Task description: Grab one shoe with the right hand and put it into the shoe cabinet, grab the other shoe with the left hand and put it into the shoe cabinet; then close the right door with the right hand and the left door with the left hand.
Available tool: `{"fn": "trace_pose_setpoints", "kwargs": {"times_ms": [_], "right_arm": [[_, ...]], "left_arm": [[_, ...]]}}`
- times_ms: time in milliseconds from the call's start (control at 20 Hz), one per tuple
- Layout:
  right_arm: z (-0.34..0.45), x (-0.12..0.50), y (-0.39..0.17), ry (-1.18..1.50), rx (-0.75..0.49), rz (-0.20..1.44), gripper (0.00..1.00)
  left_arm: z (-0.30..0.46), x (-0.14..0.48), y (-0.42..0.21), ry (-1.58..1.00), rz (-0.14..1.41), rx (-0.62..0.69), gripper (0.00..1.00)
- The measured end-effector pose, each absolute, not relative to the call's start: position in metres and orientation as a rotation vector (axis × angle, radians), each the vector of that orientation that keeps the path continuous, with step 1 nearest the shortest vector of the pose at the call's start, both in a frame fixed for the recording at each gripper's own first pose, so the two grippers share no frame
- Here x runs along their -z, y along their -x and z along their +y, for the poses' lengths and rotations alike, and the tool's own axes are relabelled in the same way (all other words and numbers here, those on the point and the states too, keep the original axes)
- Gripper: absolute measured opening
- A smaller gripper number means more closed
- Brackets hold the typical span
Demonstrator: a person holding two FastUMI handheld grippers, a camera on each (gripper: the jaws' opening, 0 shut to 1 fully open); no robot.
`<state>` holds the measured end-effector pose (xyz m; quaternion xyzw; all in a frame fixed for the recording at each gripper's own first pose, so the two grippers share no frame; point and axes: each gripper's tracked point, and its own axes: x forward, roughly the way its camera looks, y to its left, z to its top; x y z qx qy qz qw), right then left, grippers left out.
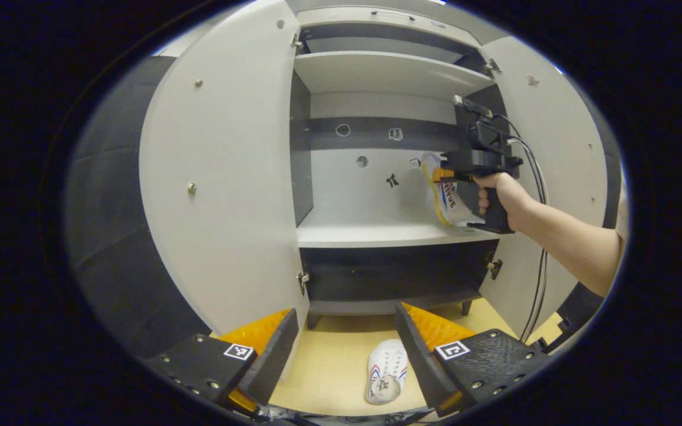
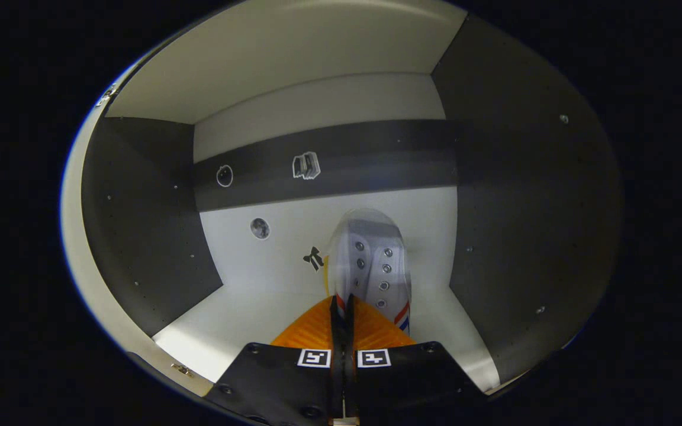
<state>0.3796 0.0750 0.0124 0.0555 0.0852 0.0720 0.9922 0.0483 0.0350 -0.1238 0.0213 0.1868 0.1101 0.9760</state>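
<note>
Two shoes, one in right tongs, one on floor

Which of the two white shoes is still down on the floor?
The white shoe lying on the pale wooden floor between the left tool's fingers. The other white shoe is held by the right tool inside the cabinet.
</note>
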Motion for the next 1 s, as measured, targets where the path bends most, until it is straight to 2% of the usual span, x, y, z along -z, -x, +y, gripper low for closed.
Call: {"fn": "trace_pose_setpoints", "kwargs": {"times_ms": [50, 200, 250, 400, 500, 550, 600, 650, 700, 750, 1000], "right_arm": [[0.075, -0.011, -0.384, -0.126, -0.144, 0.173, 0.02], [0.075, -0.006, -0.391, -0.132, -0.142, 0.18, 0.02], [0.076, -0.004, -0.394, -0.133, -0.141, 0.184, 0.02], [0.077, 0.003, -0.402, -0.146, -0.131, 0.204, 0.03], [0.076, 0.005, -0.402, -0.144, -0.128, 0.205, 0.1], [0.077, 0.001, -0.401, -0.15, -0.136, 0.197, 0.21], [0.08, -0.001, -0.398, -0.156, -0.146, 0.195, 0.41], [0.084, -0.002, -0.394, -0.154, -0.161, 0.196, 0.6], [0.083, -0.004, -0.387, -0.138, -0.157, 0.194, 0.8], [0.084, -0.004, -0.382, -0.118, -0.153, 0.185, 1.0], [0.076, -0.026, -0.326, -0.015, -0.111, 0.09, 0.98]], "left_arm": [[0.038, 0.125, -0.048, -0.043, 0.379, -0.243, 0.94], [0.038, 0.126, -0.049, -0.041, 0.387, -0.274, 0.94], [0.037, 0.127, -0.049, -0.045, 0.391, -0.281, 0.97], [0.036, 0.129, -0.048, -0.049, 0.398, -0.283, 0.95], [0.035, 0.13, -0.049, -0.045, 0.395, -0.278, 0.95], [0.034, 0.13, -0.049, -0.043, 0.393, -0.276, 0.94], [0.035, 0.13, -0.049, -0.041, 0.389, -0.274, 0.94], [0.035, 0.129, -0.049, -0.04, 0.386, -0.274, 0.99], [0.035, 0.128, -0.048, -0.039, 0.382, -0.27, 0.95], [0.036, 0.127, -0.047, -0.039, 0.376, -0.267, 0.95], [0.04, 0.149, -0.04, -0.037, 0.402, -0.203, 0.95]]}}
